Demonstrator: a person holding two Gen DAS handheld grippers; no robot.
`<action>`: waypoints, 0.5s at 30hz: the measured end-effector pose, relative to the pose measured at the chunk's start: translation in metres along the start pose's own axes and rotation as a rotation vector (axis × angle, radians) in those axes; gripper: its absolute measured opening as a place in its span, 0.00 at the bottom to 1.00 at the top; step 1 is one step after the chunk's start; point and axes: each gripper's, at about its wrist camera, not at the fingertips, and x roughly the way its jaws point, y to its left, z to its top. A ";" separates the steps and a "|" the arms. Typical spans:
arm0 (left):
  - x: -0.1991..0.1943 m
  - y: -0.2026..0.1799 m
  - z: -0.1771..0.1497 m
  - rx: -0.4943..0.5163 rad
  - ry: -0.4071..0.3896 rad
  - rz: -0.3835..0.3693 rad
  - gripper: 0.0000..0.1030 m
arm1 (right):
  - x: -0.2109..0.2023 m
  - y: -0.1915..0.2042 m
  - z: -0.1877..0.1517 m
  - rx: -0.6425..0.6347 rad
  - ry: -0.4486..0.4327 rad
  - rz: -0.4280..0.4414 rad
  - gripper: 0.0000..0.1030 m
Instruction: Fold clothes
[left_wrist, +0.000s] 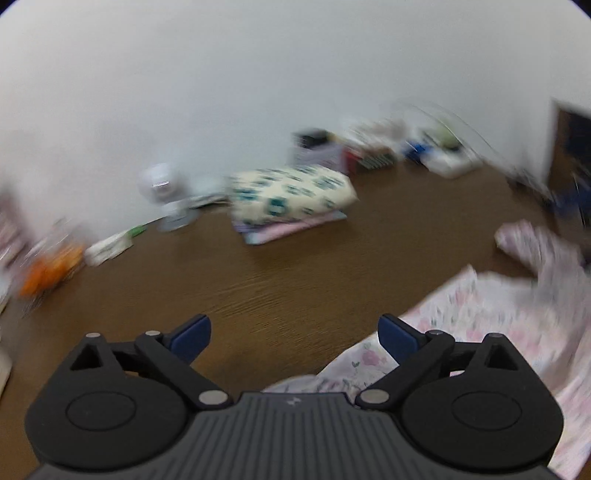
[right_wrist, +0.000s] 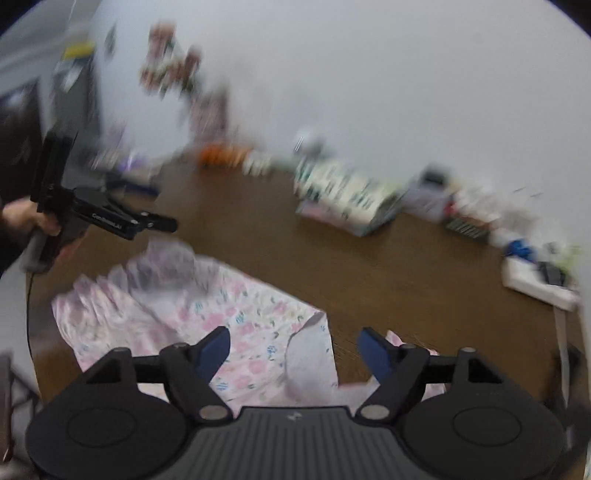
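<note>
Both the left gripper (left_wrist: 294, 334) and right gripper (right_wrist: 295, 349) hung spread and empty over the rumpled floral garment (right_wrist: 207, 317) on the table (right_wrist: 332, 251), so gripping an edge seemingly came next.

Left gripper (left_wrist: 294, 338): jaws spread wide, blue pads (left_wrist: 190, 338) well apart, nothing between them. Seen from its own camera it is level, pointing forward, held in the air. In the right wrist view the same tool (right_wrist: 162, 223) shows at far left, side-on, fingers pointing toward frame right and tilted slightly down; from this angle the gap between the fingers cannot be read. A hand (right_wrist: 35, 221) grips its handle from behind; a dark sleeve runs off the left edge.

Right gripper (right_wrist: 294, 352): jaws also wide apart, blue pads (right_wrist: 214, 350) clear of each other, gripping nothing. Both views motion-blurred.
</note>
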 end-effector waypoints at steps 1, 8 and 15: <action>0.011 0.001 0.000 0.021 0.023 -0.047 0.96 | 0.018 -0.010 0.013 -0.012 0.033 0.044 0.74; 0.050 0.007 -0.012 0.072 0.068 -0.187 0.95 | 0.114 -0.036 0.049 -0.085 0.223 0.163 0.65; 0.061 0.003 -0.017 0.069 0.141 -0.249 0.06 | 0.114 -0.012 0.041 -0.284 0.253 0.128 0.00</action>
